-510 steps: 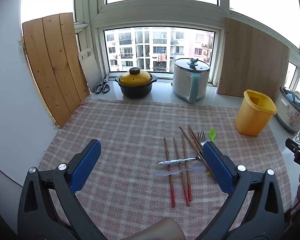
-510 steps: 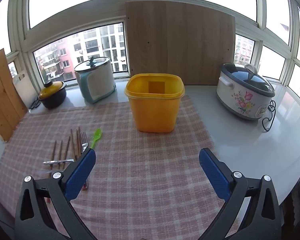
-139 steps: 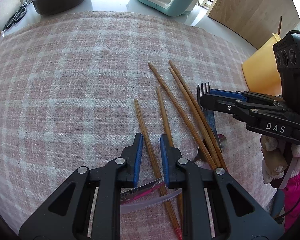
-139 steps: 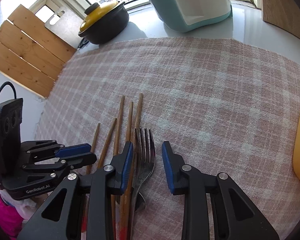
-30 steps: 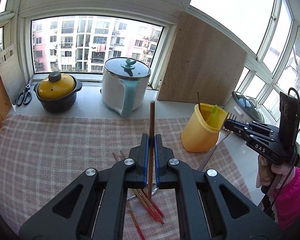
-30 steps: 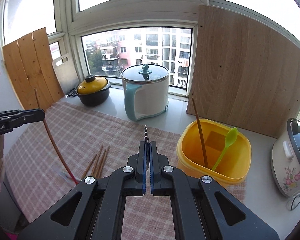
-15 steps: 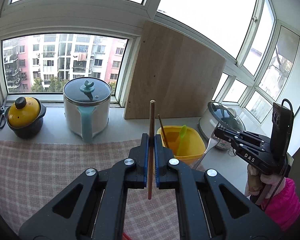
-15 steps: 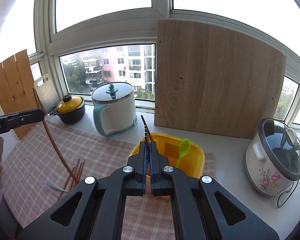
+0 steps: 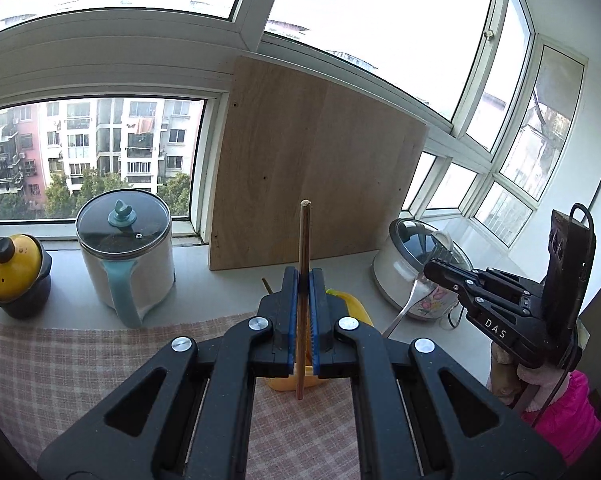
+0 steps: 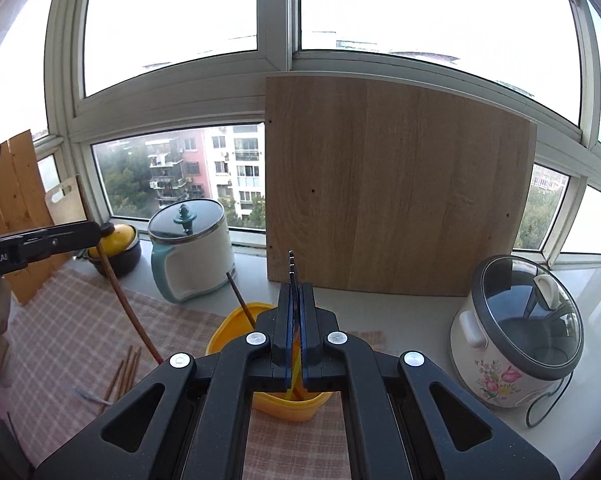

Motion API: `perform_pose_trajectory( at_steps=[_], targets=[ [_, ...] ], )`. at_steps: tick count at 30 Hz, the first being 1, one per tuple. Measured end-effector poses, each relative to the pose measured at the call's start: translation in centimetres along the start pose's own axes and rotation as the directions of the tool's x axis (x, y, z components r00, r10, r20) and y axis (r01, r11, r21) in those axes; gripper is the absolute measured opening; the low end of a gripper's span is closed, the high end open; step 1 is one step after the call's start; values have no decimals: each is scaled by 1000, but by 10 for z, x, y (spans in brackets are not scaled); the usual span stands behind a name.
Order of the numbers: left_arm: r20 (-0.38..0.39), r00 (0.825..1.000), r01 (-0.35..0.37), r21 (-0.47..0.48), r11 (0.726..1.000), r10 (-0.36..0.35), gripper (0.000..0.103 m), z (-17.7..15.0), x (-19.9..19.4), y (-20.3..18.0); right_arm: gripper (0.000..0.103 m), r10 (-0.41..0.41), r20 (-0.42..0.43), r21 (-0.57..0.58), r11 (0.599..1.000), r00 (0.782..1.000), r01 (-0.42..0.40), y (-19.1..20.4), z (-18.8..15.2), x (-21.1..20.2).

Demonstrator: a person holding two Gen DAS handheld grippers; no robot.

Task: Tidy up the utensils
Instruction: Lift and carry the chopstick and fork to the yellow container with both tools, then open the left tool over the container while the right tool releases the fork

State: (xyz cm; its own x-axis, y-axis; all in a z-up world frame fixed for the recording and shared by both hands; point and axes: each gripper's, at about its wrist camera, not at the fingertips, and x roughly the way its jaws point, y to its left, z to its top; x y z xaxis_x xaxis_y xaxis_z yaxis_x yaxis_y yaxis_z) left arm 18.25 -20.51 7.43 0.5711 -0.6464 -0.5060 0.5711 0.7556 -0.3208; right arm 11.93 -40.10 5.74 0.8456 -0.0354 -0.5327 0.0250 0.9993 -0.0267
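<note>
My left gripper (image 9: 303, 280) is shut on a wooden chopstick (image 9: 303, 240) held upright above the yellow bin (image 9: 352, 304). It also shows in the right wrist view (image 10: 96, 232), with the chopstick (image 10: 128, 308) slanting down. My right gripper (image 10: 295, 292) is shut on a metal fork (image 10: 291, 264), tines up, right over the yellow bin (image 10: 228, 332). The fork (image 9: 410, 300) and right gripper (image 9: 432, 268) show at the right of the left wrist view. One chopstick (image 10: 240, 300) stands in the bin. Several chopsticks (image 10: 124, 372) lie on the checked cloth (image 10: 72, 328).
A white and teal pot (image 10: 192, 252) and a yellow-lidded black pot (image 10: 118, 248) stand on the sill. A wooden board (image 10: 396, 200) leans on the window behind the bin. A flowered rice cooker (image 10: 516, 336) stands at the right.
Both grippers have moved forward and right, closer over the yellow bin, each holding its utensil. The bin is now mostly hidden behind the jaws.
</note>
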Motion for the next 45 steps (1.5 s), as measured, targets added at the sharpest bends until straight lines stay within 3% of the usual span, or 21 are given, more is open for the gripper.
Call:
perform_pose_trajectory(
  at_steps=[13,26,45],
  targets=[
    [0,1000,-16,-13,1000,16,3,29,48,-13,1,-21,4,32,999,1000,21,-21,9,13],
    [-93,995,-36,-17,999,35,3,6,86,-5,1,-56,-40,14,998,998,57,-28,0,39],
    [-205,979,-15,-56,998,4,3,-40,100,4,4,-3,-159,35,999,987,8,-16,-35,69]
  ],
)
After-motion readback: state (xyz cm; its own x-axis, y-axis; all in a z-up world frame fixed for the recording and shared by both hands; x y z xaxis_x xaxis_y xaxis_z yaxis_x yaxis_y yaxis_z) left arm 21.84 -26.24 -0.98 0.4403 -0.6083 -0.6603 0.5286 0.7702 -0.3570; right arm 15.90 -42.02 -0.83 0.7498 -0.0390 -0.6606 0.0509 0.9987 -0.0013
